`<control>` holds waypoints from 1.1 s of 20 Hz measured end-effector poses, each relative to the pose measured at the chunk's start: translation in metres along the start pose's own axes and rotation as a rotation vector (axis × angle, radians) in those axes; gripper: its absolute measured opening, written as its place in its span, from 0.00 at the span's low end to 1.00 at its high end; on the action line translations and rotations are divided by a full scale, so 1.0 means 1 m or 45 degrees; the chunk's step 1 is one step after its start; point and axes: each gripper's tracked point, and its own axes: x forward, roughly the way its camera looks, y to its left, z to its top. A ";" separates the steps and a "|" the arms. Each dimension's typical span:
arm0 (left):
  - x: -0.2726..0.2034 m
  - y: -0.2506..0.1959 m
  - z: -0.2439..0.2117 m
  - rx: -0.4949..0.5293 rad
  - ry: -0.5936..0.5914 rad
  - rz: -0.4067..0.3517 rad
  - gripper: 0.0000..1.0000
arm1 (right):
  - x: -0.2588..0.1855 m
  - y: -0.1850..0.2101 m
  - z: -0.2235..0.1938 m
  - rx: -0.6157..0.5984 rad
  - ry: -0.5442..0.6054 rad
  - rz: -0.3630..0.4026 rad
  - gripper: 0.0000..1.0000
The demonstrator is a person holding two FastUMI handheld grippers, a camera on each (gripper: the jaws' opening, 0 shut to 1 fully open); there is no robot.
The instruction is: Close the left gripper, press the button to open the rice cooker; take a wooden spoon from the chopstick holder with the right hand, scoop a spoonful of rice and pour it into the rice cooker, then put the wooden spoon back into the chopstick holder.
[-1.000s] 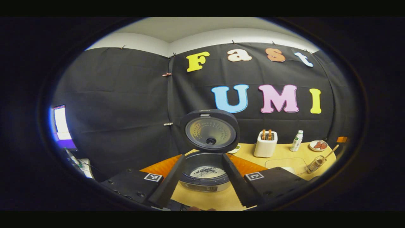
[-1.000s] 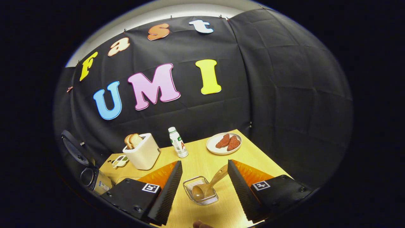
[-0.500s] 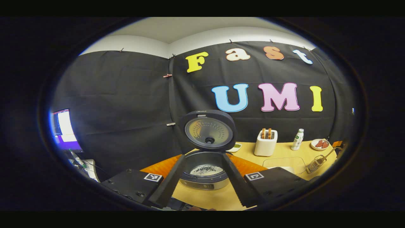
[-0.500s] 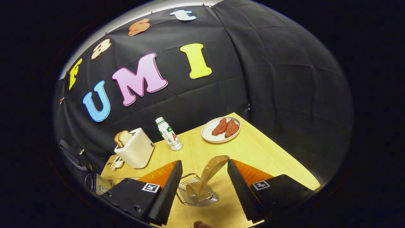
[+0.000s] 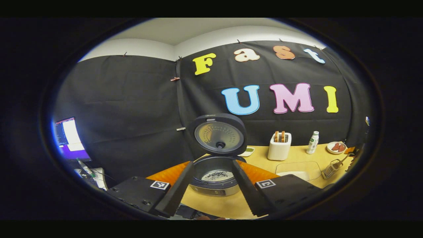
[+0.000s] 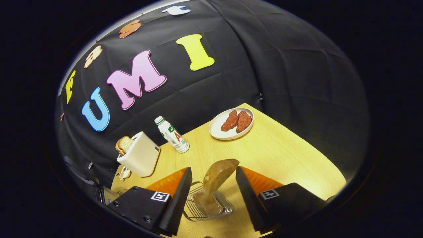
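In the left gripper view, we hold the left gripper (image 5: 211, 191) with its fingers (image 5: 175, 190) spread wide, gripping nothing. Between them sits the cooker (image 5: 214, 180) on the table (image 5: 297, 158), its lid (image 5: 219, 135) standing upright and open. Inside the pot we see pale rice (image 5: 216, 175) with dark specks on it. To the right of the cooker, farther back, stand a toaster (image 5: 279, 145) with two slices in it, then a bottle (image 5: 312, 142), then a plate (image 5: 337, 147) with reddish pieces near the table's far corner. A clear tray (image 5: 297, 168) lies in front of the toaster. At the right edge the wire holder (image 5: 330, 169) tilts, with the spoon (image 5: 343, 159) handle sticking up out of it. A lit screen (image 5: 71, 138) glows at far left.

In the right gripper view, we hold the right gripper (image 6: 211, 195) above the holder (image 6: 206, 206), fingers (image 6: 175, 201) released and apart on either side of it. The spoon (image 6: 216, 177) stands in the holder, its upper end leaning toward the right finger; we cannot tell whether it touches. Beyond lie the plate (image 6: 231, 124), the bottle (image 6: 172, 134) and the toaster (image 6: 138, 153) with bread. The cooker (image 6: 99, 191) shows in part at the lower left edge.
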 end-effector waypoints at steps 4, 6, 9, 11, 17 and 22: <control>-0.004 -0.004 -0.005 -0.007 0.014 0.011 0.81 | 0.005 -0.005 -0.005 0.001 0.040 -0.018 0.58; -0.005 -0.003 -0.002 -0.005 0.006 0.020 0.81 | 0.001 -0.009 -0.006 -0.009 0.046 -0.054 0.50; -0.007 -0.008 -0.002 -0.002 0.003 0.024 0.80 | -0.002 0.001 -0.007 -0.025 0.052 -0.001 0.29; -0.012 -0.009 -0.003 -0.003 0.004 0.026 0.81 | -0.002 0.012 -0.009 -0.040 0.062 0.042 0.29; -0.020 -0.009 -0.006 -0.004 -0.018 0.025 0.81 | -0.006 0.029 -0.003 -0.115 0.016 0.093 0.21; -0.006 -0.002 0.001 0.004 -0.056 -0.037 0.81 | -0.027 0.037 0.016 -0.138 -0.086 0.058 0.21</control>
